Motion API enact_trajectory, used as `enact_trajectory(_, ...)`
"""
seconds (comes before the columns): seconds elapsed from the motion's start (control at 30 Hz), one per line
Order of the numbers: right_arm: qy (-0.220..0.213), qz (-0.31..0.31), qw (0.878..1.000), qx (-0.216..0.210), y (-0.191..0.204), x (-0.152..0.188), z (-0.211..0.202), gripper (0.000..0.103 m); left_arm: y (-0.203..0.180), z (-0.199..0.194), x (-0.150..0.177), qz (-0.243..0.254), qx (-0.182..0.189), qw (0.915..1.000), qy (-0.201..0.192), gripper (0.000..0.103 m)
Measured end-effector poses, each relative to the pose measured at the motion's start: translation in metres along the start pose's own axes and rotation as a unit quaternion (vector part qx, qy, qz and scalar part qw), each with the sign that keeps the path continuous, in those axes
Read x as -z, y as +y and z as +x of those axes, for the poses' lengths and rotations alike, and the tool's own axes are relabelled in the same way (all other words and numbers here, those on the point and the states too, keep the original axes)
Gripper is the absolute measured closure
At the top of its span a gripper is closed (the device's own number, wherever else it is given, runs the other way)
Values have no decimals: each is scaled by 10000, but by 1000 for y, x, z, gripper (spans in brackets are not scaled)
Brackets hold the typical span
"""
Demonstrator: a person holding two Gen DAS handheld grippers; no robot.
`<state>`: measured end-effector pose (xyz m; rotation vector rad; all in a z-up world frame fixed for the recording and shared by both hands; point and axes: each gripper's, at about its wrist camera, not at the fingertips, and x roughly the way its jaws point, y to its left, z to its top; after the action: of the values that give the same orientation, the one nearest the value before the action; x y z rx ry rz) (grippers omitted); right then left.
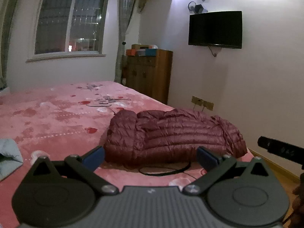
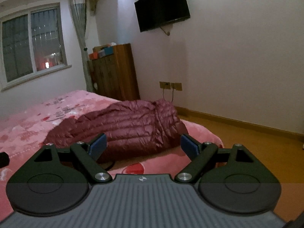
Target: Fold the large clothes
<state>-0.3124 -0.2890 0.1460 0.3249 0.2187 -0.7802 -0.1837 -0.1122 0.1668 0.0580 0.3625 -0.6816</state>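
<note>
A dark red quilted down jacket point(image 1: 171, 133) lies folded in a bundle near the corner of the pink bed point(image 1: 57, 125). It also shows in the right wrist view point(image 2: 121, 127). My left gripper point(image 1: 151, 156) is open and empty, held just short of the jacket's near edge. My right gripper point(image 2: 143, 145) is open and empty, also just in front of the jacket. A black cord loop point(image 1: 165, 168) lies on the bed under the jacket's near edge.
A light blue cloth point(image 1: 9, 155) lies on the bed at the left. A wooden cabinet point(image 1: 150, 74) stands in the corner beyond the bed, a TV point(image 1: 215, 29) hangs on the wall. Wooden floor point(image 2: 247, 146) lies to the right of the bed.
</note>
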Motion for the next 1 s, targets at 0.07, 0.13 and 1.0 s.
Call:
enact_trajectory(0.07,-63,-10,10000,-28,0,-2,-2,0,-2,-4,-2,25,-30,10000,-33,1)
enact_trajectory(0.13,-90,-11,9999,-66,1,-5,-5,0,-4,-8,-4,48,-41,9999,-78,1)
enact_trajectory(1.0,-258,-133,9994,-172,7,0,-7,0,-1,-11,-4,-181,-178,9997,-24,1)
